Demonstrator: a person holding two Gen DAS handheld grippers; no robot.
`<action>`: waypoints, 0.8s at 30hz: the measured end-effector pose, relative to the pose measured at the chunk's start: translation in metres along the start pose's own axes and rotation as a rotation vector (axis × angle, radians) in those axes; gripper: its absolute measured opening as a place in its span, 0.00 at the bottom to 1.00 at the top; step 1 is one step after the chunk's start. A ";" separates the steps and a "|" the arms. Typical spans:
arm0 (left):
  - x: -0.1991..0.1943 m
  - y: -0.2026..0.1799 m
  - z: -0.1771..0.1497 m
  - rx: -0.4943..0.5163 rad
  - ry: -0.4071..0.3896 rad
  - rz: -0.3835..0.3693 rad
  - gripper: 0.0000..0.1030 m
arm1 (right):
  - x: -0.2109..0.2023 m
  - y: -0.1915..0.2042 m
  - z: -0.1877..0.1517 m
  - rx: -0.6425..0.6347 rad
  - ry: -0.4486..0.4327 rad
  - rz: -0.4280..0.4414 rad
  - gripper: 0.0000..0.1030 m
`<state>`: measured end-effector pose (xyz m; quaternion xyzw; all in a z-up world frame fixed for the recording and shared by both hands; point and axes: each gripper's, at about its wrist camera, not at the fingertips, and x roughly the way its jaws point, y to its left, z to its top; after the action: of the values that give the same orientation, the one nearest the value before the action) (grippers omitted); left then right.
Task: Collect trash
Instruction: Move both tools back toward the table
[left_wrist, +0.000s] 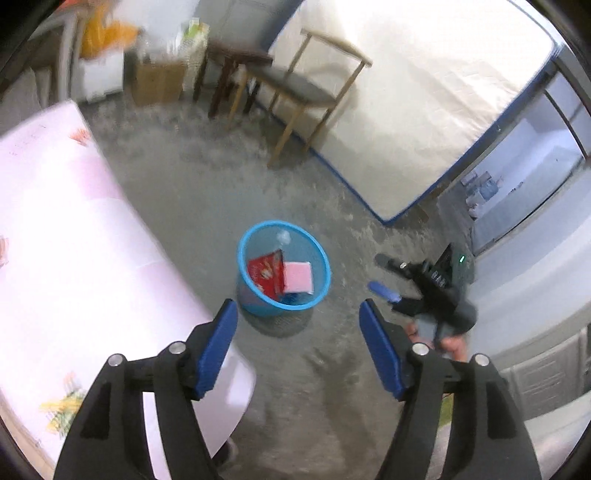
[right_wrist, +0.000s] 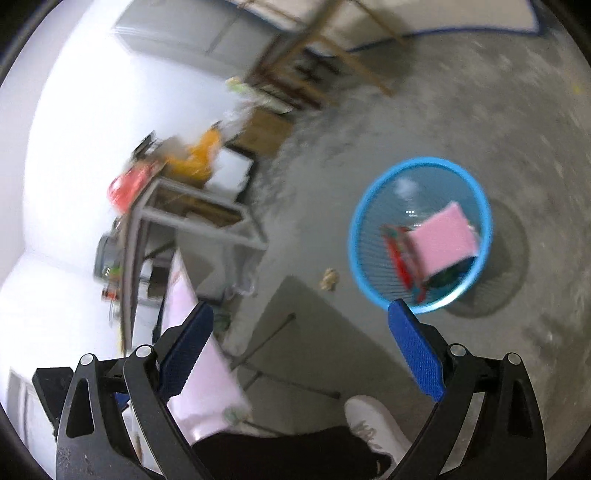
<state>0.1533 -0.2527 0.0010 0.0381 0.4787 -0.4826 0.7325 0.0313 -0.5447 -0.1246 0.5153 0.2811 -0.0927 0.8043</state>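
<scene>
A blue mesh wastebasket (left_wrist: 282, 223) (right_wrist: 354, 225) stands on the grey concrete floor. Inside it lie a red packet (left_wrist: 266, 273) (right_wrist: 400, 254), a pink pad (left_wrist: 297, 277) (right_wrist: 441, 238) and a small white scrap (left_wrist: 283, 236). My left gripper (left_wrist: 297, 310) hangs open above the basket's near side, nothing between its blue pads. My right gripper (right_wrist: 301, 308) is open and empty too, up and to the left of the basket. In the left wrist view it shows as a dark blurred device (left_wrist: 428, 280) held in a hand. A crumpled paper ball (right_wrist: 330, 278) lies on the floor left of the basket.
A table with a pale pink cloth (left_wrist: 74, 240) fills the left side. A wooden chair (left_wrist: 306, 88) and a white mattress (left_wrist: 424, 92) stand beyond the basket, a cardboard box (left_wrist: 159, 81) and clutter at the back. A person's white shoe (right_wrist: 373, 421) is on the floor below me.
</scene>
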 end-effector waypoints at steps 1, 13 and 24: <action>-0.017 0.004 -0.014 0.017 -0.032 0.031 0.66 | -0.001 0.012 -0.003 -0.035 0.010 0.009 0.89; -0.163 0.103 -0.153 -0.146 -0.306 0.394 0.67 | 0.057 0.181 -0.072 -0.414 0.244 0.192 0.89; -0.253 0.180 -0.182 -0.325 -0.560 0.534 0.67 | 0.180 0.329 -0.170 -0.554 0.601 0.312 0.88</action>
<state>0.1467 0.1069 0.0163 -0.0879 0.3042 -0.1855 0.9302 0.2639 -0.2210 -0.0204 0.3204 0.4357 0.2631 0.7989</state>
